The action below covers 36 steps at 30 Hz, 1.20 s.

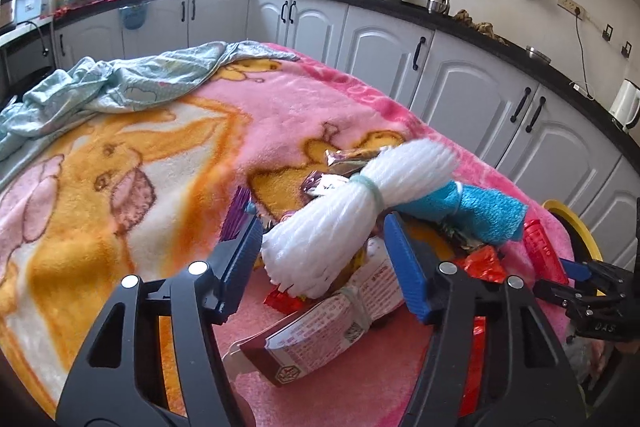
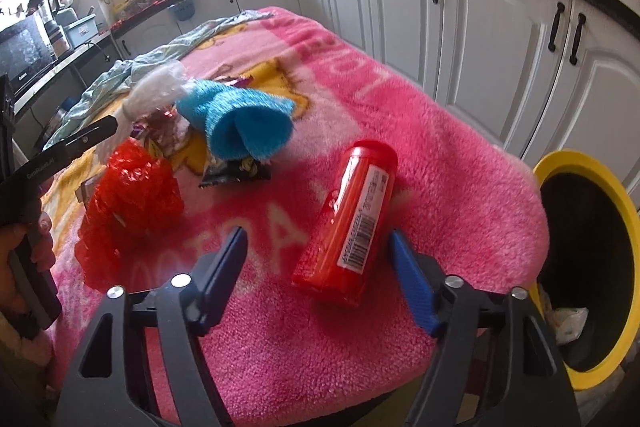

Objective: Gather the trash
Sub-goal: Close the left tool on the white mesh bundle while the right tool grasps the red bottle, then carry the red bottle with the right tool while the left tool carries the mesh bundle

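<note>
Kitchen setting: white cabinets (image 2: 492,27) under a dark counter wrap around your table, which a pink blanket (image 2: 420,155) covers.
Red tube: your landmark, a red plastic tube (image 2: 352,223) with a barcode label, lies on its side on the blanket, its near end between the tips of your right gripper.
Right gripper: your right gripper (image 2: 316,283) stands part open around the tube's near end, and you hold nothing; the pads do not press on it.
Yellow bin: beside the tube, off the blanket's edge, a yellow-rimmed bin (image 2: 624,211) stands with some trash inside.
Red wrapper: on the tube's other side lies a crumpled red wrapper (image 2: 128,195).
Blue cloth: beyond the tube lies a rolled blue cloth (image 2: 244,123), with dark snack wrappers (image 2: 236,171) under its edge.
White yarn: past the blue cloth, away from the tube, a white yarn bundle (image 1: 340,211) tied with a band reaches between your left gripper's fingers.
Left gripper: your left gripper (image 1: 324,247) is part open around the yarn's end; you cannot tell if the pads touch it.
Paper packet: below the yarn lies a banded printed paper packet (image 1: 320,323).
</note>
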Tool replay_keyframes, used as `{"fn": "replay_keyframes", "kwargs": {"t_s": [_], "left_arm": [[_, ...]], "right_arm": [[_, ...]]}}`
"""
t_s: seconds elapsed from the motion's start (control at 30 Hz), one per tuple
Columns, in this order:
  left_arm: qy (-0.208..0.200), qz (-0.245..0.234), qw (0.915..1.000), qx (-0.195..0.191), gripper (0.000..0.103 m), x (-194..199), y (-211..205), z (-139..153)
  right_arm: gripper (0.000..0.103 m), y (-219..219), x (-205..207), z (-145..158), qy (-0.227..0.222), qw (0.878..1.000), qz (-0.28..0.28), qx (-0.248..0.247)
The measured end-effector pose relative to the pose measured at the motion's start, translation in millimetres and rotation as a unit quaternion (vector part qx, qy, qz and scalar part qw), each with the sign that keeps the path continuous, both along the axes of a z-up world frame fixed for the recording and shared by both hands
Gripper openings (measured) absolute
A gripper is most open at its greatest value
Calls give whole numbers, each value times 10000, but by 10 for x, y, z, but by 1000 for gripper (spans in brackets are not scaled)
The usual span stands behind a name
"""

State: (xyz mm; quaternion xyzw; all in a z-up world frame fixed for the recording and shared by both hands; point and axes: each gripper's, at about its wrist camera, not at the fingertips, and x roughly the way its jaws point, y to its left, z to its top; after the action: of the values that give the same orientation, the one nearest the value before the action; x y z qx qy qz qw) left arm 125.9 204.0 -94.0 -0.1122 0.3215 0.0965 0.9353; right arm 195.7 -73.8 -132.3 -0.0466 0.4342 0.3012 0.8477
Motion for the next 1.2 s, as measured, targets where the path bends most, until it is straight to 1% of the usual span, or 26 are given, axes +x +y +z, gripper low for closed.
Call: {"fn": "replay_keyframes", "kwargs": {"t_s": [0.1, 0.27, 0.43, 0.53, 0.7, 0.9, 1.07, 1.2], "left_arm": [[81, 13, 10000, -39, 47, 9, 35, -39], [127, -13, 9998, -177, 40, 7, 95, -83], [137, -53, 9995, -262, 19, -24, 110, -91], [104, -101, 9995, -274, 14, -54, 99, -75], [-48, -134, 9997, -221, 10, -122, 76, 41], [-374, -154, 9991, -118, 9, -247, 28, 310], [-571, -257, 9978, -225, 9, -282, -69, 498], [-637, -523, 9962, -291, 9, -235, -283, 584]], "right_arm": [[60, -33, 13, -49, 97, 9999, -57, 18], [53, -63, 24, -47, 99, 9999, -92, 19], [39, -97, 39, -42, 96, 9999, -130, -36], [34, -119, 50, -37, 106, 9998, -154, -41], [32, -149, 36, -10, 100, 9997, -210, 18], [31, -231, -13, 95, -10, 9995, -284, 140], [31, -344, -37, 223, -98, 9991, -311, 253], [31, -388, -66, 318, -187, 9988, -286, 345]]}}
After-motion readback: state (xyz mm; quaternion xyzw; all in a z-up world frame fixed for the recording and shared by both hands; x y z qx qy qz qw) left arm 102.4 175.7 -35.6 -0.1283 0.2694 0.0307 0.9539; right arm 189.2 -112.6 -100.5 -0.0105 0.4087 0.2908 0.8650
